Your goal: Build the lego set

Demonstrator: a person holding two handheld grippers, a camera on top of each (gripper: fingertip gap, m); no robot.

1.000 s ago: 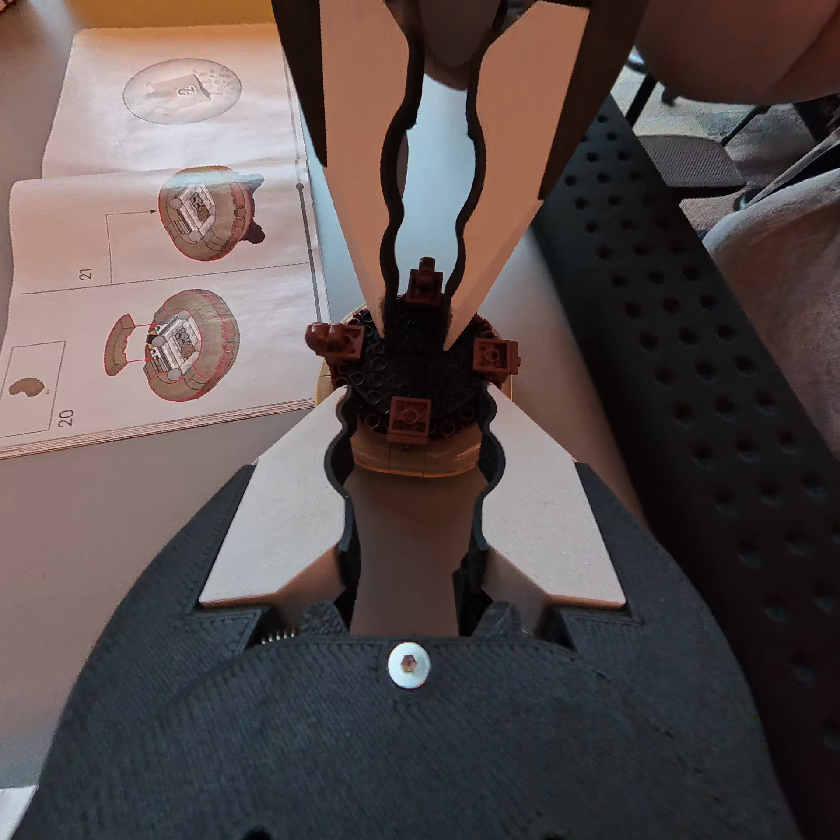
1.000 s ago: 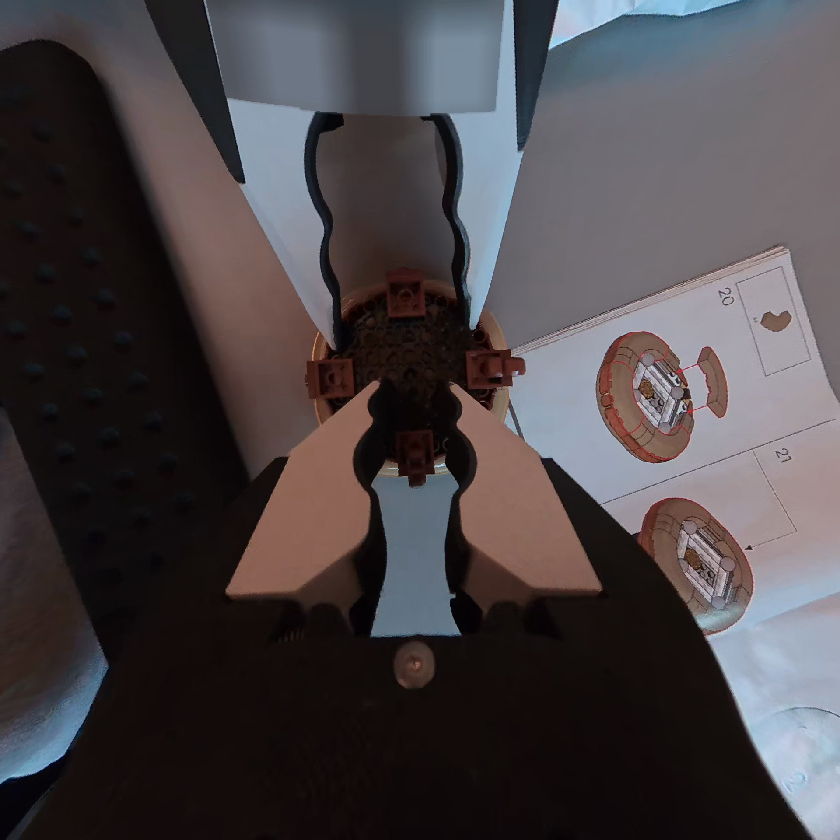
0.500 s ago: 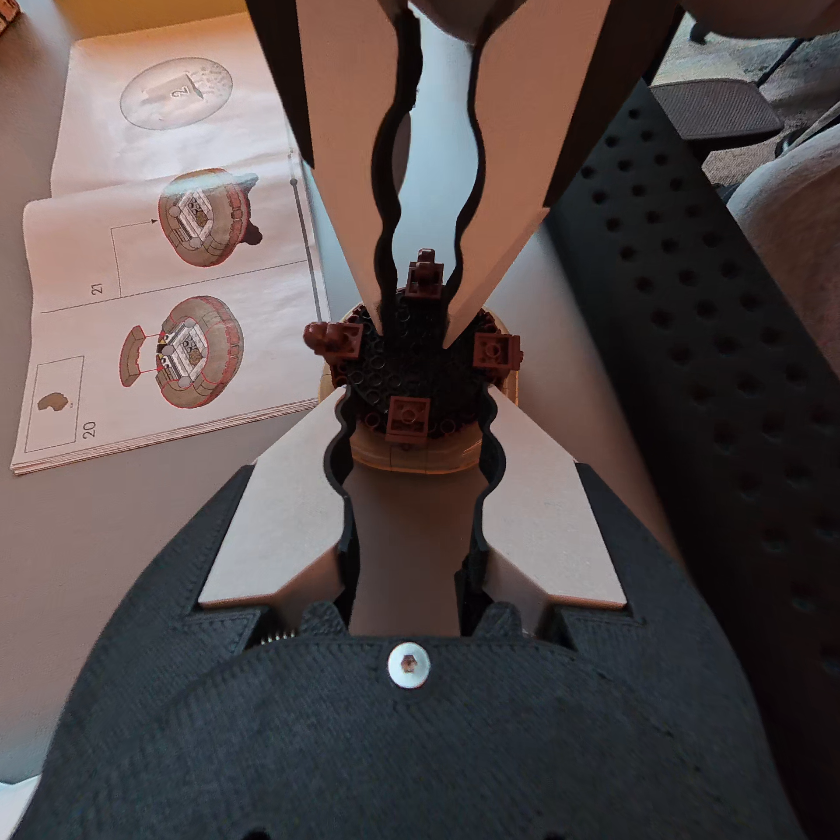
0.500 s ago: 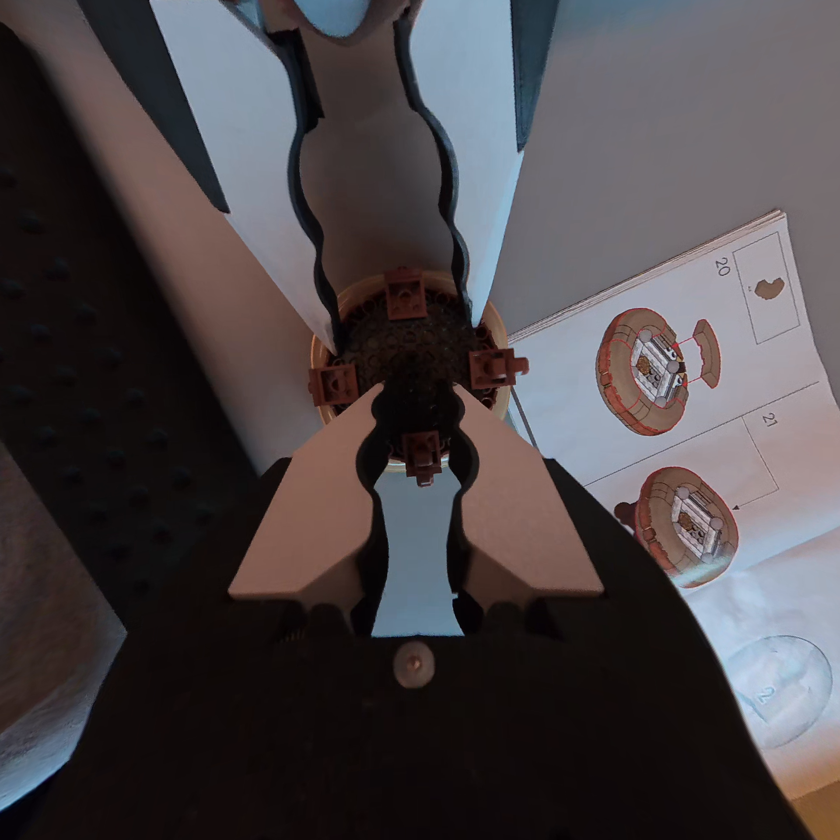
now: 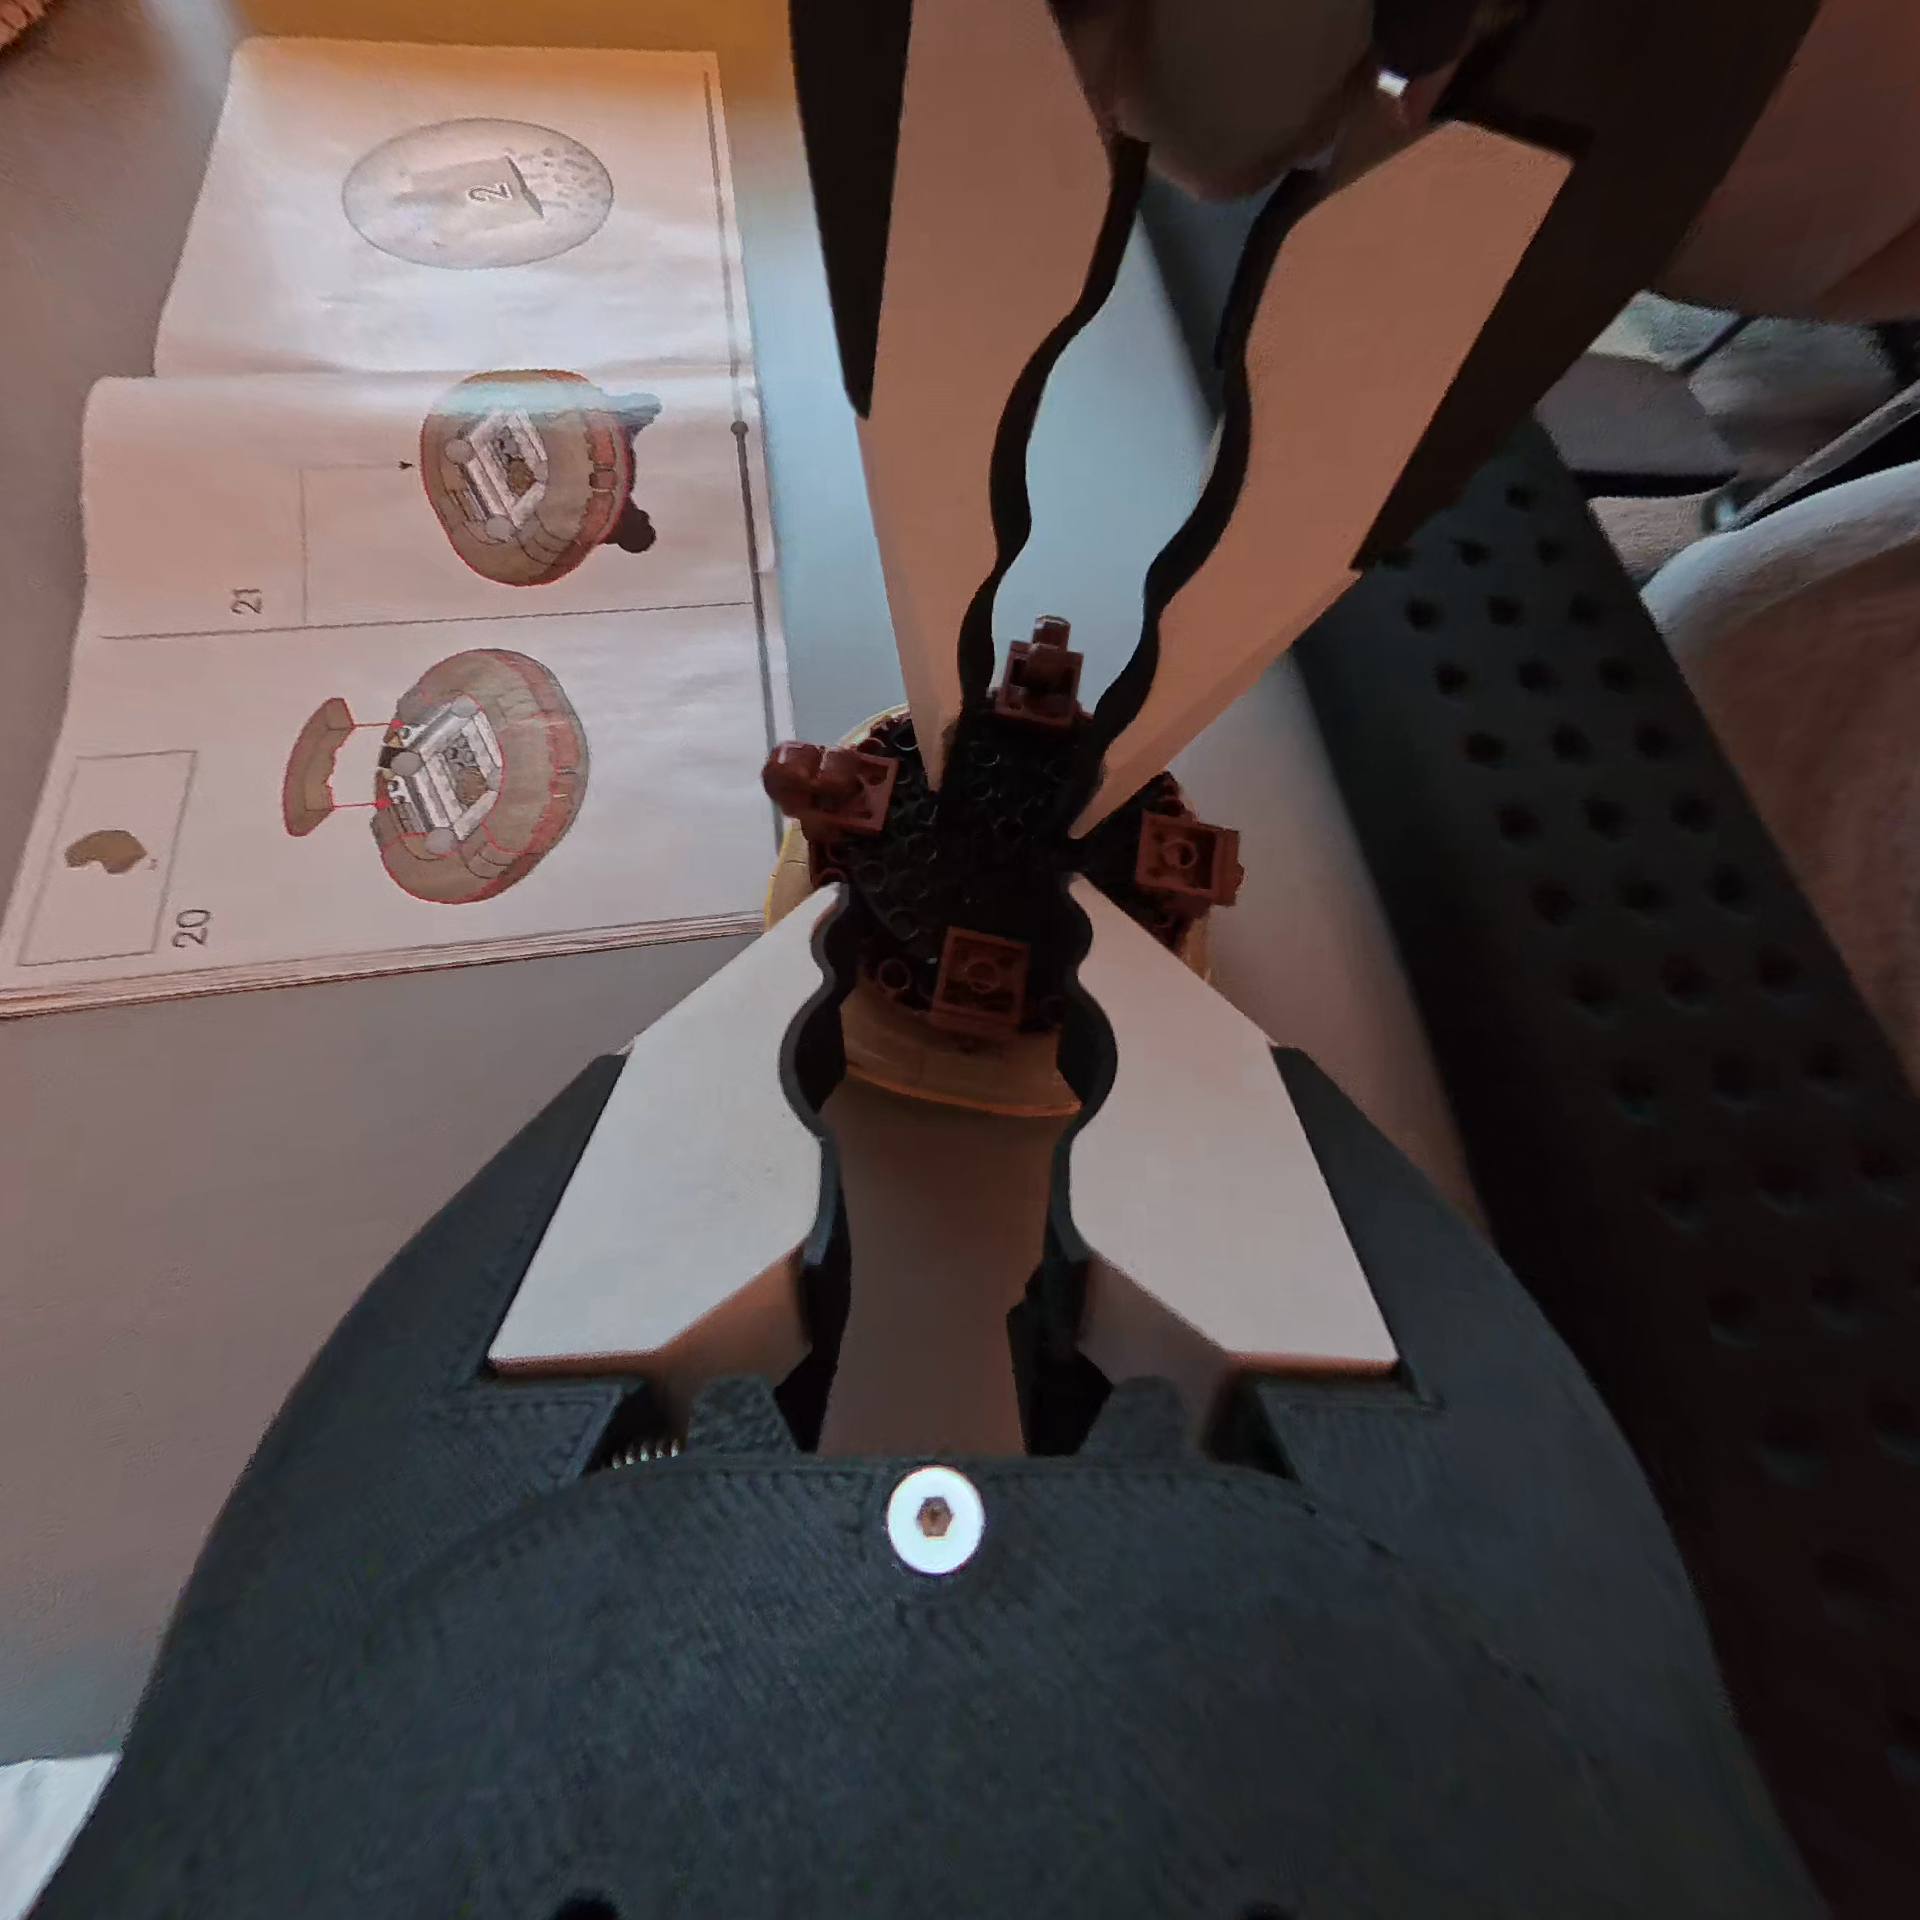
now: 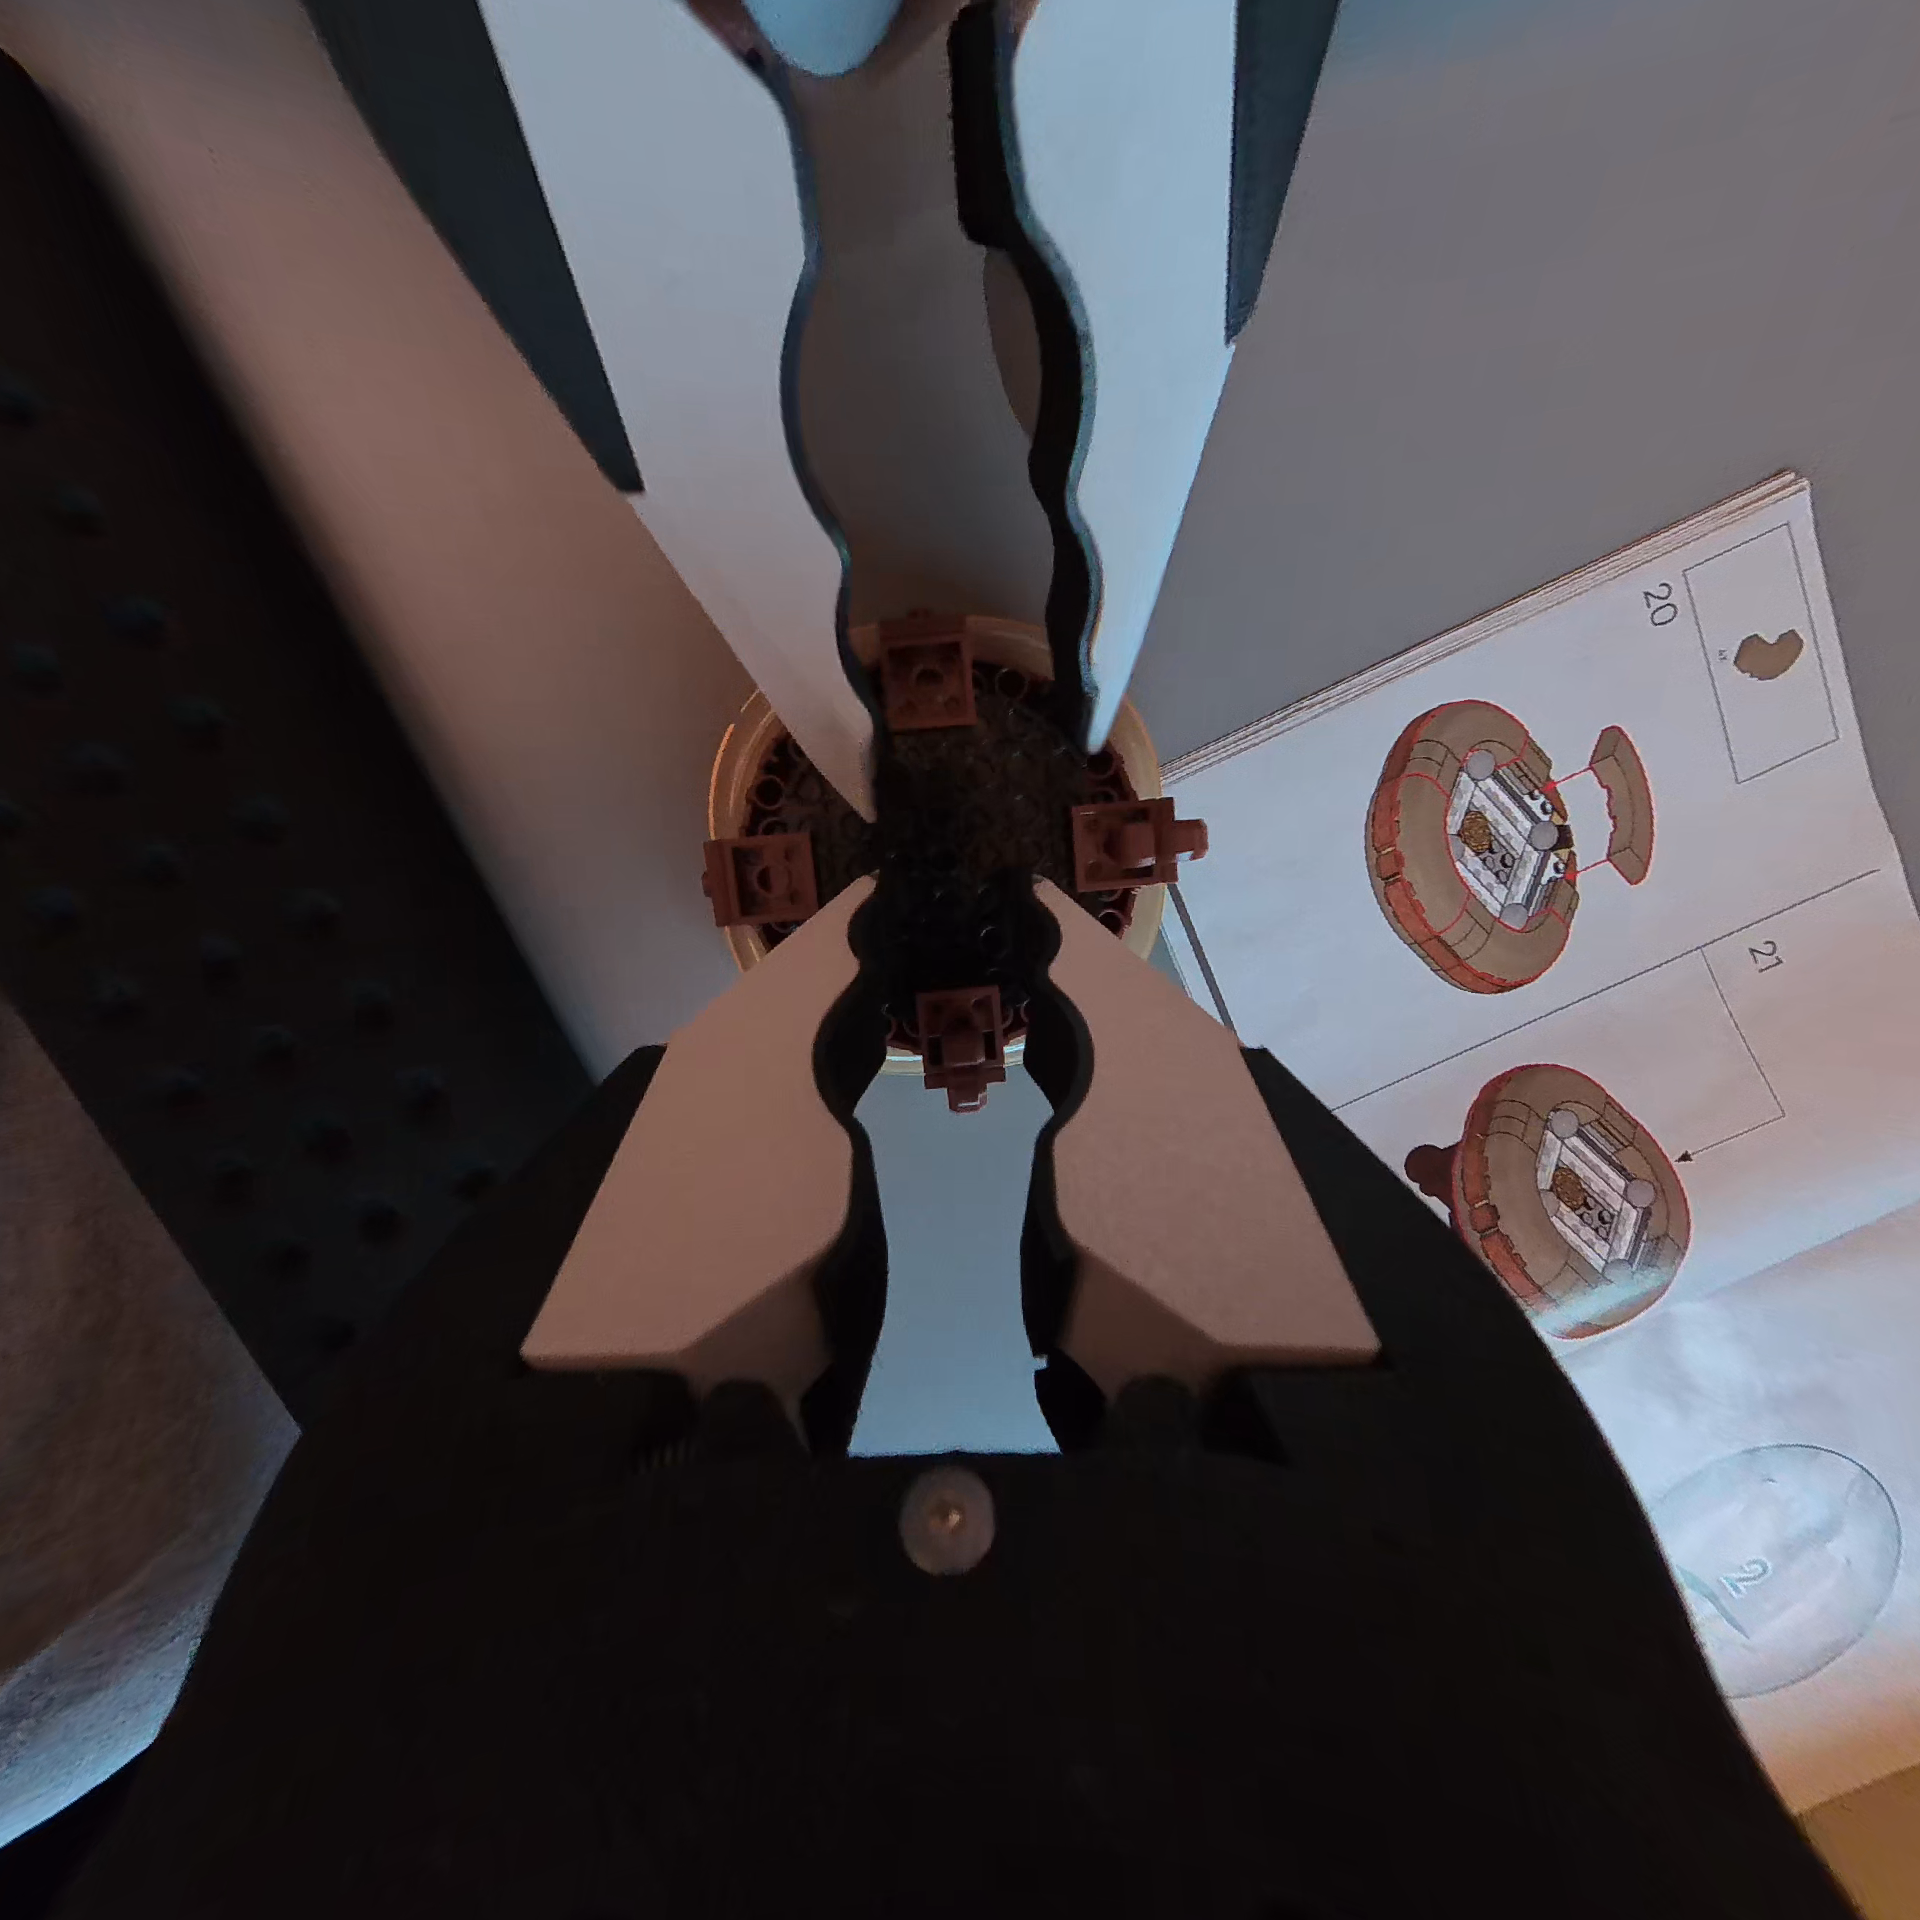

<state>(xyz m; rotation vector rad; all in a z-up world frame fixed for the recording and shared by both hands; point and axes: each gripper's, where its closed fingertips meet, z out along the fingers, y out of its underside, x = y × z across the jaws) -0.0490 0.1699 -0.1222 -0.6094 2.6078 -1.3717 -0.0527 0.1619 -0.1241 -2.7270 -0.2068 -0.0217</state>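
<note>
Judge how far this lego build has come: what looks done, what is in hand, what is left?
Done: a round tan-rimmed model, underside up, carries four brown bricks around its black plate. In hand: the left gripper and right gripper both grip that model from opposite sides. Left: the instruction booklet lies open mid-sequence, so later steps probably remain.

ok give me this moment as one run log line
left gripper: shut on round tan-and-black lego disc with brown clips | right gripper: shut on disc, opposite side | open instruction booklet: beside disc
</note>
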